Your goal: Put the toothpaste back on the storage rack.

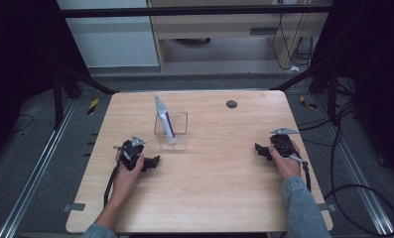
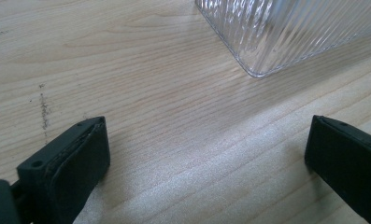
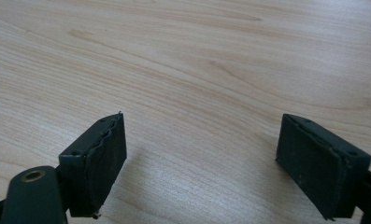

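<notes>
A clear ribbed plastic box [image 1: 170, 131] stands on the wooden table [image 1: 224, 183], left of centre. A white and purple tube [image 1: 164, 119] leans upright inside it. My left gripper [image 1: 154, 162] rests on the table just below and left of the box, jaws wide apart with nothing between them. In the left gripper view the box's corner [image 2: 267, 37] lies ahead of the open left gripper [image 2: 206, 154]. My right gripper [image 1: 260, 150] rests at the table's right side, open and pointing left. In the right gripper view the right gripper [image 3: 202, 158] has bare wood between its jaws.
A small dark round disc [image 1: 231, 104] sits near the table's far edge. Black cables [image 1: 353, 188] trail over the floor to the right. Metal frame legs stand at both far corners.
</notes>
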Tool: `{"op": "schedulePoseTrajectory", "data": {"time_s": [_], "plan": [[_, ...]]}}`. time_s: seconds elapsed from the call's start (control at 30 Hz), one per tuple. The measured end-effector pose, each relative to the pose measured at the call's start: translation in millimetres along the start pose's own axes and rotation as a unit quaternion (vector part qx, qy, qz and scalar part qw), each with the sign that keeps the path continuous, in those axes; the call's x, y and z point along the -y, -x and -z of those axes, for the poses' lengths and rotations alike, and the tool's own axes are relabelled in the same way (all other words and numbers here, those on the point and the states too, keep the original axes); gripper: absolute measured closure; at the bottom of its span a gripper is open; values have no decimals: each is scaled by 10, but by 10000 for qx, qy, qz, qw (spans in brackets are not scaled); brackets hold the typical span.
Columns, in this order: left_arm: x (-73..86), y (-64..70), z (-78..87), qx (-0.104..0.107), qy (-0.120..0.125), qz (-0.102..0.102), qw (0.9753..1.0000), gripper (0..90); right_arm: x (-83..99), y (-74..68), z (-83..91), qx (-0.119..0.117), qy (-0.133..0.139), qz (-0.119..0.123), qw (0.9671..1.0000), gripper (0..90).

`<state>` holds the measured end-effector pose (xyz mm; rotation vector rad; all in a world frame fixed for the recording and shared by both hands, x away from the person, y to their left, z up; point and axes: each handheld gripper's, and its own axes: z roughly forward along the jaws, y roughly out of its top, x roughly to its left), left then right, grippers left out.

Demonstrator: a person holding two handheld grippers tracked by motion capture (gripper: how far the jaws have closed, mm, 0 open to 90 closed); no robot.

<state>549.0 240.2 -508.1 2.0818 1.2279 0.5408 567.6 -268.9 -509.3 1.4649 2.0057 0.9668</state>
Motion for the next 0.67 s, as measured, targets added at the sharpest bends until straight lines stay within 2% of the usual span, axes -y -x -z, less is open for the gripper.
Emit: {"op": "schedulePoseTrajectory", "data": {"time_s": [0.17, 0.23, 0.27, 0.4, 0.47, 0.53, 0.57, 0.67], "plan": [[0, 0, 0, 1, -1, 0, 10000, 0, -11, -10, -23, 49, -113, -1, 9999, 140], [0, 0, 0, 0, 0, -1, 10000, 0, -23, -38, -46, 117, -165, 144, 9997, 126], [0, 0, 0, 0, 0, -1, 10000, 0, -23, -38, -46, 117, -165, 144, 9997, 126], [0, 0, 0, -1, 0, -1, 10000, 0, -31, -98, -60, 32, -176, 229, 9996, 115], [0, 0, 0, 0, 0, -4, 10000, 0, -31, -141, -64, -31, -220, 254, 9994, 78], [0, -1, 0, 0, 0, -8, 10000, 0, -31, -169, -70, 24, -263, 191, 9995, 52], [0, 0, 0, 1, 0, -8, 10000, 0, -34, -185, -79, 129, -292, 113, 9994, 19], [0, -2, 0, 2, -1, -8, 10000, 0, -33, -188, -83, 225, -330, 17, 9992, 3]]}}
